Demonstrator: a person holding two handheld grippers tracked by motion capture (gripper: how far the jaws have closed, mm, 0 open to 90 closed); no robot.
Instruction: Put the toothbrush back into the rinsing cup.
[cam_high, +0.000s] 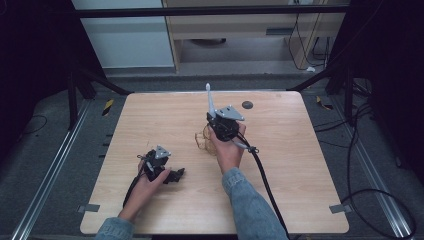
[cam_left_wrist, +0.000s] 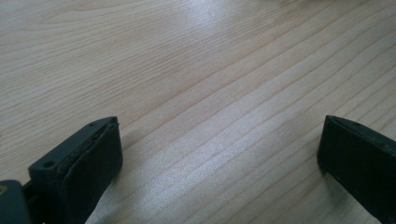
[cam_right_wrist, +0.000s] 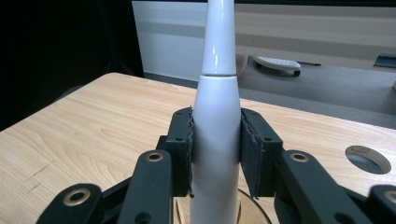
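right gripper (cam_right_wrist: 215, 154) pinching white electric toothbrush (cam_right_wrist: 215, 116), upright above wooden stand (cam_high: 202, 140). left gripper (cam_left_wrist: 219, 154) spread wide, low over bare light wood surface (cam_high: 280, 165), well apart. grey floor, dark curtains, pale cabinet beyond.

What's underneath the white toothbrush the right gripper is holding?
Below the white toothbrush, clamped in the right gripper, sits part of a round wooden stand. The brush's base is hidden by the jaws.

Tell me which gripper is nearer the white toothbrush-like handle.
Right. The right gripper clamps the white handle; the left gripper rests open on the table, well apart.
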